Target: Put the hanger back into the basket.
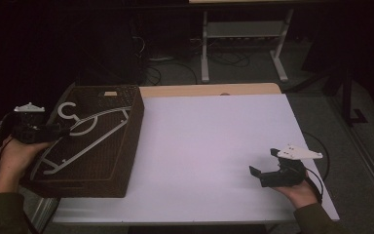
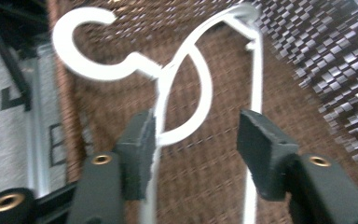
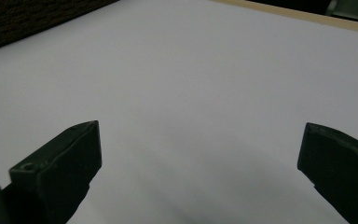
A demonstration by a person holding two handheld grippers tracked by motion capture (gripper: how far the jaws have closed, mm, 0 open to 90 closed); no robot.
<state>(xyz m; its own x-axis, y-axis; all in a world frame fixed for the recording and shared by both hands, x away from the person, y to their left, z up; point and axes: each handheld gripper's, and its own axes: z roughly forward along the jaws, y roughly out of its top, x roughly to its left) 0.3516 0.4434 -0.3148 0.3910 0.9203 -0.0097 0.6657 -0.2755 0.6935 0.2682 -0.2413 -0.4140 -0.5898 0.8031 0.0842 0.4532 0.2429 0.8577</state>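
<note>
A white clothes hanger [image 1: 85,127] lies slanted inside a dark brown woven basket [image 1: 78,187] at the table's left end. My left gripper [image 1: 63,129] reaches in over the basket's left rim, held by a hand. In the left gripper view the hanger [image 2: 91,70] has its hook at the upper left, and one of its thin bars runs along the inner face of the left jaw. The left gripper [image 2: 196,140] stands open, with basket weave [image 2: 205,186] showing between the jaws. My right gripper [image 1: 264,161] hovers open over the white table [image 1: 209,136] at the right; nothing is between its jaws [image 3: 200,154].
The basket's dark wall [image 3: 28,18] edges the upper left of the right gripper view. A wooden strip [image 1: 209,90] borders the table's far side. Beyond it stand a white metal frame [image 1: 243,34] and cables on the dark floor.
</note>
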